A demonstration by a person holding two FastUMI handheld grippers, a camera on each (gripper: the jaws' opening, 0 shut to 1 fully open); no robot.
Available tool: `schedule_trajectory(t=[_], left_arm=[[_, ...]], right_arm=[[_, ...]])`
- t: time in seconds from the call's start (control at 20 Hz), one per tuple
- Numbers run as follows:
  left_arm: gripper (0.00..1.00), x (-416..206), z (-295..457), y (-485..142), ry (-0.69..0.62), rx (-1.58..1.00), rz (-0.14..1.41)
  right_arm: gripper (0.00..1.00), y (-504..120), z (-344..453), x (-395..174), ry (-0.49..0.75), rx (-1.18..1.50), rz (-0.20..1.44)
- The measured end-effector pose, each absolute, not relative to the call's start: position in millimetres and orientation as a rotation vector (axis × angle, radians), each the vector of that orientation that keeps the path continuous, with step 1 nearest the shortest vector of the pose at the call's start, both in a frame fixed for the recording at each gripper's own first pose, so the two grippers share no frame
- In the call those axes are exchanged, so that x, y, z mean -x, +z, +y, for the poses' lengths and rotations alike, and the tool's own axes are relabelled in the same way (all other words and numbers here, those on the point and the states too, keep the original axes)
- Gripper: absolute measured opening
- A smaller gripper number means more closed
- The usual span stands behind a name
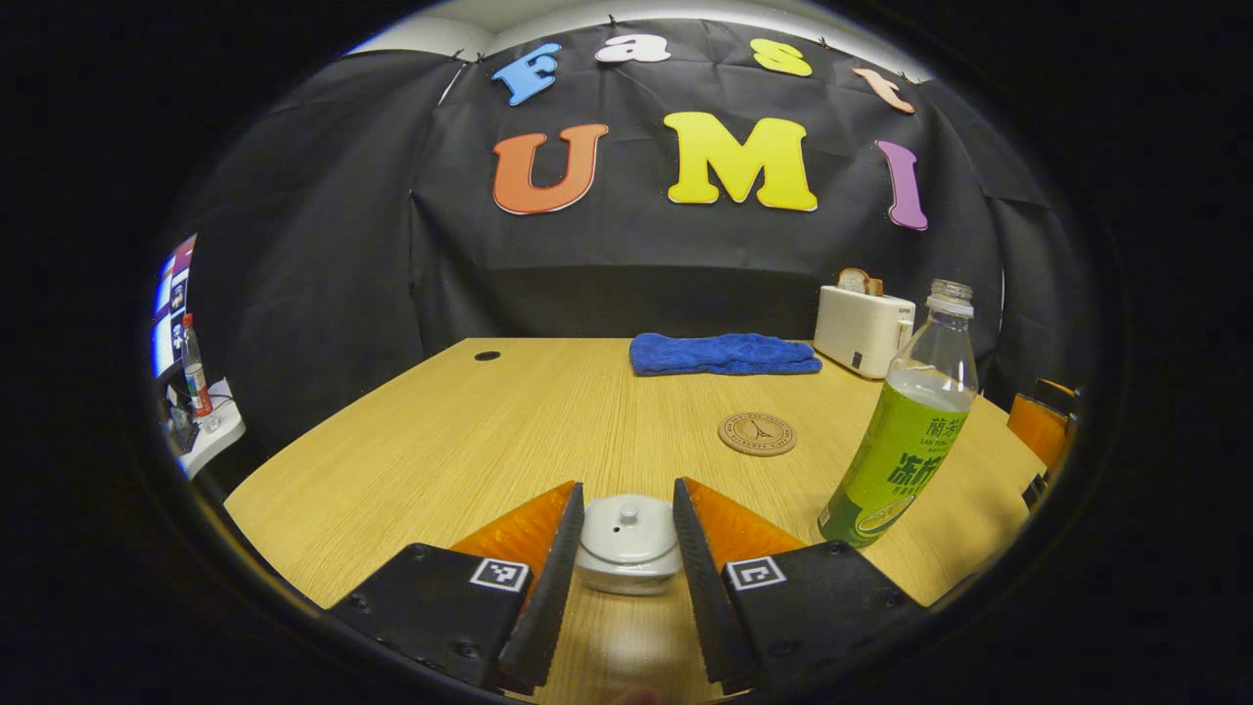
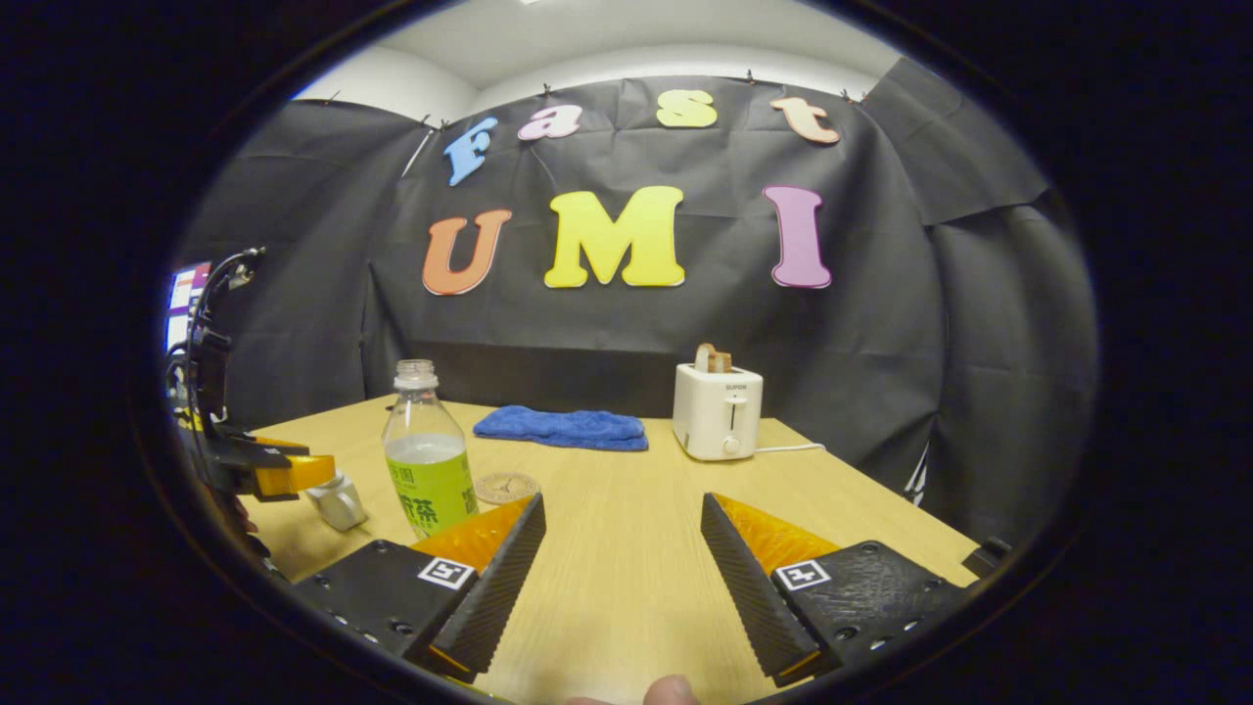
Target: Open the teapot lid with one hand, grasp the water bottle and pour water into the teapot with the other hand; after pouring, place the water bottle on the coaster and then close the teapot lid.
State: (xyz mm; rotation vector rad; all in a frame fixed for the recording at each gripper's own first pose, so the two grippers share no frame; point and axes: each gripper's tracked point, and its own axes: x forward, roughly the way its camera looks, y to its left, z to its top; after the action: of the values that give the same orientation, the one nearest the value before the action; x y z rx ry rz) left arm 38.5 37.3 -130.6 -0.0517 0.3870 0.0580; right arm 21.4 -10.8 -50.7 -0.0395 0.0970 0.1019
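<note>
A small white teapot [image 1: 627, 573] stands on the wooden table [image 1: 470, 441], its knobbed lid [image 1: 627, 524] seated on it. My left gripper [image 1: 627, 490] has both fingers pressed against the lid's sides. The right gripper view shows that gripper [image 2: 311, 472] at the far left, over the teapot [image 2: 341, 504]. A capless water bottle [image 1: 905, 431] with a green label, partly full, stands upright to the right of the teapot. A round cork coaster [image 1: 757, 433] lies behind it. My right gripper [image 2: 622, 509] hangs open over bare table, right of the bottle [image 2: 428, 460] and near the coaster [image 2: 506, 486].
A folded blue cloth [image 1: 724, 353] lies at the table's far edge, with a white toaster [image 1: 863, 329] holding toast beside it. The toaster [image 2: 718, 411] has a cord trailing right. A side shelf with a bottle [image 1: 196, 377] stands off the table's left.
</note>
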Motion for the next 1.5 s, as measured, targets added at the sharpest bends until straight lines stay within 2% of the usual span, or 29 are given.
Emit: schedule_trajectory(t=[0.15,0.2,0.35,0.4,0.45,0.5,0.7,0.75,1.15,1.5], left_arm=[[0.43,-43,43,-131,0.081,0.026,0.381],[0.35,-45,44,-130,0.091,0.020,0.379],[0.20,-48,38,-130,0.078,0.008,0.369],[0.12,-49,39,-128,0.084,0.001,0.366],[0.07,-49,40,-128,0.086,0.001,0.363],[0.04,-50,40,-127,0.087,0.006,0.362],[0.03,-46,42,-116,0.081,0.048,0.343],[0.03,-44,43,-110,0.082,0.052,0.329],[0.03,-21,58,-69,0.100,0.116,0.222],[0.03,-6,81,-50,0.132,0.160,0.164]], right_arm=[[0.95,-47,-7,-22,0.115,0.054,0.086],[0.95,-46,0,-21,0.139,0.052,0.079],[0.95,-40,17,-16,0.213,0.051,0.059],[0.95,-40,22,-15,0.234,0.051,0.053],[0.98,-40,28,-13,0.258,0.051,0.056],[0.95,-44,36,-12,0.280,0.053,0.065],[0.98,-51,56,-5,0.352,0.056,0.088],[0.95,-51,60,-4,0.361,0.059,0.090],[0.96,-74,108,-24,0.441,0.055,0.145],[0.95,-82,132,-51,0.407,0.039,0.174]])
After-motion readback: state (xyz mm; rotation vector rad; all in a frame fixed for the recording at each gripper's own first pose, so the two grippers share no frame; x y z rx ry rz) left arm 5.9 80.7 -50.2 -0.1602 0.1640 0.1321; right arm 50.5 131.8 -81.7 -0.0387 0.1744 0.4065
